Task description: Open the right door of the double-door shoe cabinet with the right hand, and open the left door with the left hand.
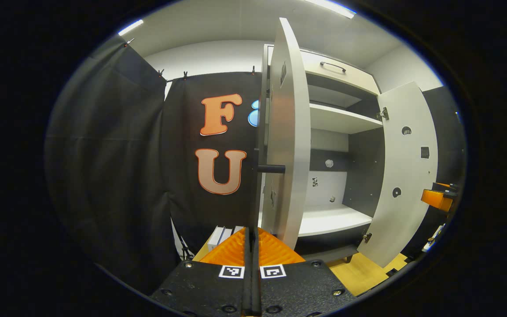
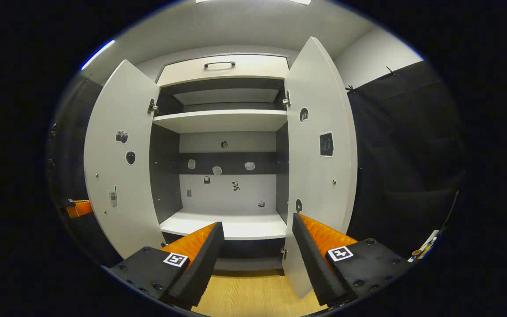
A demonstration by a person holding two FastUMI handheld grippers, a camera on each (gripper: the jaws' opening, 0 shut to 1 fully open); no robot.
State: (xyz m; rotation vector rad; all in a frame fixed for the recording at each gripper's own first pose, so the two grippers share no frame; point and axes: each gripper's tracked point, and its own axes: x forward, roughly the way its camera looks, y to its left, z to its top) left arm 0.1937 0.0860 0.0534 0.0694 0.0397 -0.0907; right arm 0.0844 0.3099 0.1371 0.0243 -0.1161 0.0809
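Note:
The white shoe cabinet (image 2: 222,119) stands with both doors swung wide. In the left gripper view the left door (image 1: 285,132) is edge-on right in front of me. My left gripper (image 1: 251,231) is shut on the lower end of the door's black vertical handle bar (image 1: 255,176). The right door (image 1: 407,176) hangs open beyond it. In the right gripper view my right gripper (image 2: 257,222) is open and holds nothing. It faces the cabinet's inside between the left door (image 2: 117,176) and the right door (image 2: 319,176), close beside the right door's lower edge.
A drawer with a dark handle (image 2: 219,64) tops the cabinet. Small stickers dot the back panel and doors. The bottom shelf (image 2: 231,226) is bare. Black cloth walls hang on both sides, over a wooden floor (image 2: 253,290). White boxes (image 1: 220,237) lie low by the left door.

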